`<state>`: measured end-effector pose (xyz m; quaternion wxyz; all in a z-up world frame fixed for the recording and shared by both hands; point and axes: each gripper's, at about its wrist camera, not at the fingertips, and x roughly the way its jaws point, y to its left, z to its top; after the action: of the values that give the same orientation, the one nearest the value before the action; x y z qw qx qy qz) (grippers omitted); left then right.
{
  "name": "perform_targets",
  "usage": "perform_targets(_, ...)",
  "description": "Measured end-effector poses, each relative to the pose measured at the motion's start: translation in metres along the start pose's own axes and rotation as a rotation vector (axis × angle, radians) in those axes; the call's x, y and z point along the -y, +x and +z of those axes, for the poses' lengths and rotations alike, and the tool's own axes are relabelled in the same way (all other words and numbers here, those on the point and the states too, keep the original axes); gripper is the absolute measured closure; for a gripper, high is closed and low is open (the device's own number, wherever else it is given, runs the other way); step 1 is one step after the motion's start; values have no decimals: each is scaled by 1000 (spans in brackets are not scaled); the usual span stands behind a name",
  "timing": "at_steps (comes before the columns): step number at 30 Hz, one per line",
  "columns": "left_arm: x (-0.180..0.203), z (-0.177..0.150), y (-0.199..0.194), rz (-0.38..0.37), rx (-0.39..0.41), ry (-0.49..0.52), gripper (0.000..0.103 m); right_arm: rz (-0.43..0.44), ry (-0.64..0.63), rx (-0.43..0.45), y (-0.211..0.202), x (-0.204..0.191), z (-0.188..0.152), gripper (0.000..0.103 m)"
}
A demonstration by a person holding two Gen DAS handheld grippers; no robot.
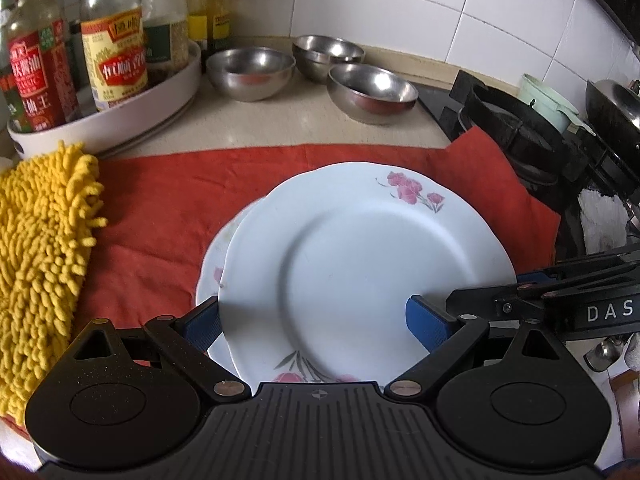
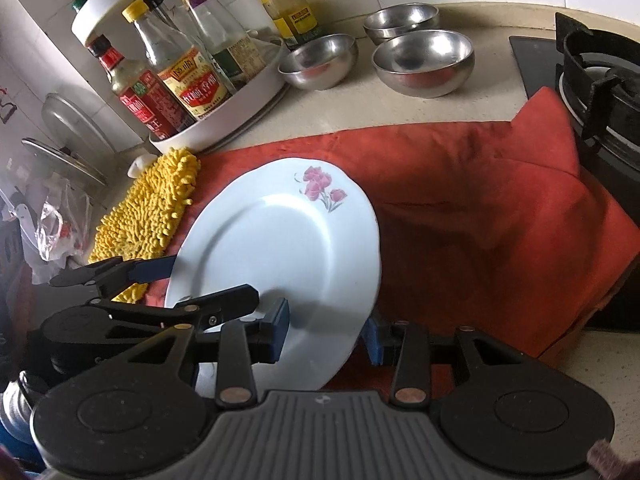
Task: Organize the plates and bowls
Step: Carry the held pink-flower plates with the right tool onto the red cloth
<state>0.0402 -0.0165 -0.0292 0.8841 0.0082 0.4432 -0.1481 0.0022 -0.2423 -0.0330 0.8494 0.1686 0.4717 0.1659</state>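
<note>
- The top plate [image 1: 360,264] — white, scalloped rim, pink flowers — lies over the red cloth [image 1: 160,208], partly covering a second plate [image 1: 210,276] whose edge shows at its left. In the right wrist view the top plate [image 2: 276,248] looks tilted, its right edge raised off the cloth [image 2: 480,208].
- The left tongs [image 1: 314,320] are spread wide, one blue pad [image 1: 206,326] at the plate's left rim and the other resting on its right part; they do not pinch it.
- The right tongs [image 2: 326,330] straddle the plate's near edge, one blue pad [image 2: 280,326] above the face and the other below the rim (whether they actually squeeze it, I cannot tell).
- In the right wrist view the left tongs [image 2: 208,276] reach in from the left, touching the same plate.
- A yellow chenille mitt [image 1: 44,240] lies at the cloth's left end.
- Behind the cloth, on the beige counter [image 1: 288,120], stand three steel bowls: one at left [image 1: 250,72], one at the back [image 1: 328,54], one at right [image 1: 372,92] — all upright, close together.
- A white round tray [image 1: 120,116] of sauce bottles [image 1: 114,40] sits at far left of the counter.
- A black gas stove [image 1: 520,132] flanks the cloth on the right.
</note>
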Motion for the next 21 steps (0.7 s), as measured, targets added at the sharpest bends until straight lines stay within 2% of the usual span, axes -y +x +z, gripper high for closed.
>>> perform_targets(7, 2, -2, 5, 32, 16, 14, 6, -9, -12, -7, 5, 0, -2, 65)
perform_targets(11, 2, -2, 7, 48, 30, 26, 7, -24, -47, 17, 8, -2, 0, 65)
perform_targets(15, -5, -2, 1, 41, 38, -11, 6, -42, -60, 35, 12, -3, 6, 65)
perform_targets(21, -23, -11, -8, 98, 38, -65, 4, -100, -192, 91, 15, -14, -1, 65)
